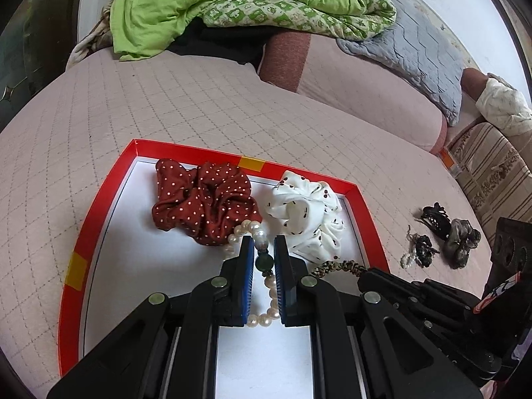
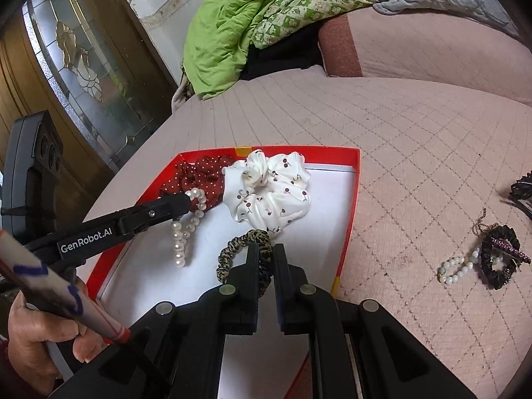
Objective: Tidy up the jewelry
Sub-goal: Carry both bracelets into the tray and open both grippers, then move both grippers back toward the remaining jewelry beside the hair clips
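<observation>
Over red tray [image 1: 99, 199] near edge | left gripper [image 1: 260, 243] narrow astride pearl bracelet [image 2: 186, 229], apparently setting it beside red scrunchie [image 1: 206, 199] | right gripper [image 2: 266, 249] nips leopard hair tie [image 2: 239, 249], grouping; more pieces await on bed [image 2: 415, 166].

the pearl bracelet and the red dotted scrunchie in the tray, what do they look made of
Pearl bracelet: glossy off-white beads, pearl or imitation, each showing a highlight, with one dark green stone-like bead. Red dotted scrunchie: soft woven fabric, faintly satiny, gathered into deep folds, printed with small white dots.
</observation>
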Action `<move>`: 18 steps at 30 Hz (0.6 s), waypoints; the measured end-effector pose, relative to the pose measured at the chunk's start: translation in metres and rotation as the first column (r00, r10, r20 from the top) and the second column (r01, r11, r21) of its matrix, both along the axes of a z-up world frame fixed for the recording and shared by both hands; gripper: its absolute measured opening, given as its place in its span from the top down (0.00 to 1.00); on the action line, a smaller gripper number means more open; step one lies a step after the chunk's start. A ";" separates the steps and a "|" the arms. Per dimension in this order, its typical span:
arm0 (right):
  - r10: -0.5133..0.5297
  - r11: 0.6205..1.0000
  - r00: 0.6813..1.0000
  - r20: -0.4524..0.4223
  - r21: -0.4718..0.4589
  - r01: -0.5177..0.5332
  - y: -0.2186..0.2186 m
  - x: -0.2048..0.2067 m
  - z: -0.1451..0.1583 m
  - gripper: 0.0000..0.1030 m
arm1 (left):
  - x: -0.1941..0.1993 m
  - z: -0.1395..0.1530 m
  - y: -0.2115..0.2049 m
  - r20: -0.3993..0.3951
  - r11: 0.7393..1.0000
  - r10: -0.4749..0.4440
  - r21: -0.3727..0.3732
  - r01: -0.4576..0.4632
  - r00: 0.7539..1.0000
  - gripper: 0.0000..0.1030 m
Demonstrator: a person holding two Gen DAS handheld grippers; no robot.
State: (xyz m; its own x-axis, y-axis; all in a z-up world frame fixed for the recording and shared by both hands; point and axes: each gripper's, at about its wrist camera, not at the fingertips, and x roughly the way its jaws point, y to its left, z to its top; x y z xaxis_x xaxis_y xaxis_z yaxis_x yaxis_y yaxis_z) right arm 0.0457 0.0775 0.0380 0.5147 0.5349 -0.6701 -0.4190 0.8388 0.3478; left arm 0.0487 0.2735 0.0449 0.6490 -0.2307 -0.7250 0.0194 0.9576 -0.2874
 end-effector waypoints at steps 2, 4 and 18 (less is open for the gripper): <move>-0.003 1.000 1.000 0.002 0.000 0.003 -0.002 0.000 0.001 0.90 | 0.001 0.000 -0.001 0.000 1.000 -0.001 -0.003 0.001 1.000 0.89; -0.002 1.000 1.000 0.001 0.002 0.002 -0.004 -0.001 0.001 0.90 | 0.002 0.000 -0.001 0.002 1.000 0.000 -0.005 0.000 1.000 0.89; -0.034 0.995 0.998 0.054 0.097 0.029 -0.037 -0.008 0.030 0.80 | 0.000 0.011 -0.014 0.064 0.999 -0.027 -0.032 0.029 0.998 0.82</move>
State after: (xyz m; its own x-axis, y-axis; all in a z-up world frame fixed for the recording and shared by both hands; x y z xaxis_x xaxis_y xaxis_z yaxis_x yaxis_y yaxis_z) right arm 0.0373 0.0404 0.0684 0.5671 0.5785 -0.5863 -0.4137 0.8156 0.4045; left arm 0.0484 0.2591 0.0561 0.6861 -0.2722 -0.6746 0.0652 0.9466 -0.3156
